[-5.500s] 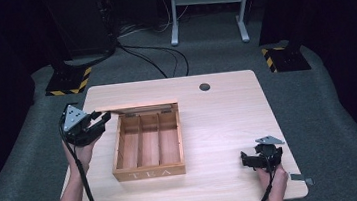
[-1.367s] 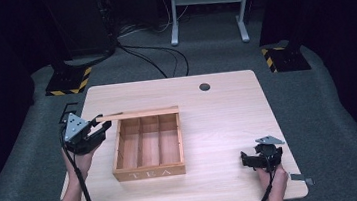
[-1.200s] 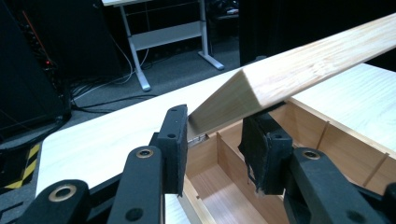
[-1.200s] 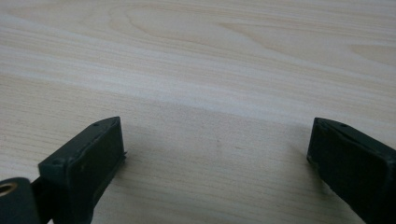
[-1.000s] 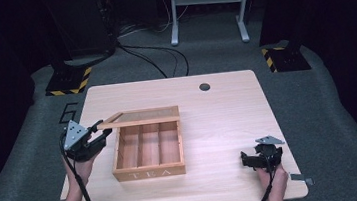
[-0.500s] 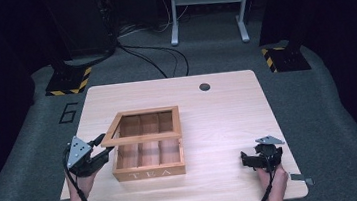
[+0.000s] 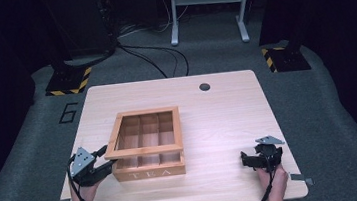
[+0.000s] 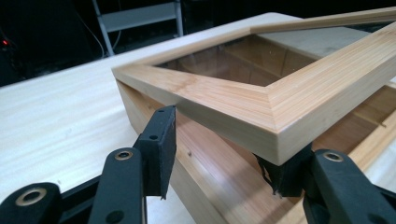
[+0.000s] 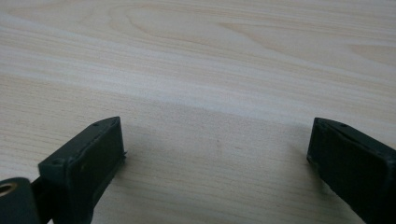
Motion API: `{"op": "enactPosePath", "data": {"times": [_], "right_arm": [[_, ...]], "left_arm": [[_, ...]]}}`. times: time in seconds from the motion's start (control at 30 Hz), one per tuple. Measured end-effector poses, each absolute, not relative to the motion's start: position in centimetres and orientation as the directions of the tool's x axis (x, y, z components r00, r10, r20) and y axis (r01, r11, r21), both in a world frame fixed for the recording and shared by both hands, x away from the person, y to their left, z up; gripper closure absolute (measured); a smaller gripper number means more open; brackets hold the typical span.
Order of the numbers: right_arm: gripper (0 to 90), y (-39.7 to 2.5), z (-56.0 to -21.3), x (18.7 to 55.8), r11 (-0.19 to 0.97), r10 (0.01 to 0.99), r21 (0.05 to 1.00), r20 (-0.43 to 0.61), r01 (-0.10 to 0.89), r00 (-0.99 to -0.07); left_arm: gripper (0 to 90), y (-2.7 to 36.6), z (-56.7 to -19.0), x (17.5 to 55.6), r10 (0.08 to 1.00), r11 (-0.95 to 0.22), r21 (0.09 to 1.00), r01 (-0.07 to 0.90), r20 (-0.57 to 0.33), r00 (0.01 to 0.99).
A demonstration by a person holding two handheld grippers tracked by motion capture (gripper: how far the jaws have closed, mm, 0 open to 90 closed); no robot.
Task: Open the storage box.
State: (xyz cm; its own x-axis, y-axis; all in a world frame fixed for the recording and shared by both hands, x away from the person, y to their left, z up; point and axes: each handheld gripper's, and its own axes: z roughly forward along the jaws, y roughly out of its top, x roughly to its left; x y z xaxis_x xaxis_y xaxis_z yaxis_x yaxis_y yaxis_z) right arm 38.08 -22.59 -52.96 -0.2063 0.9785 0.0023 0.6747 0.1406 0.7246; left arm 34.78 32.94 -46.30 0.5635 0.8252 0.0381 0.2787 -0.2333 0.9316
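Item: wooden tea box (image 7: 148,159), near the table's (image 7: 219,126) front edge, left of centre.
Lid (image 8: 261,100): stiff glazed frame, partly raised; glass fragile.
Hold: frame's corner.
Left gripper (image 8: 219,154): jaws apart, bracketing that corner.
Right gripper (image 9: 215,154): spread wide, empty, front-right corner.

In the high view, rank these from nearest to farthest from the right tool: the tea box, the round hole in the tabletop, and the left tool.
1. Tea box, to the left of the right tool, mid-table.
2. Round hole, near the table's far edge; not much farther than the box.
3. Left tool, beyond the box, at its near left corner.
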Motion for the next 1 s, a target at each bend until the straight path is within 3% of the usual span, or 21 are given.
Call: {"op": "enactPosePath", "data": {"times": [0.57,1.0], "right_arm": [[3.4,-22.6,-53.0,38.1,0.141,0.979,0.724,0.002,0.675,-0.206],[3.4,-22.6,-53.0,38.1,0.141,0.979,0.724,0.002,0.675,-0.206]], "left_arm": [[39.4,33.2,-48.6,35.0,0.802,-0.229,0.890,0.393,-0.056,0.594],[15.5,33.5,-48.1,34.9,0.761,-0.289,0.851,0.438,-0.073,0.645]]}}
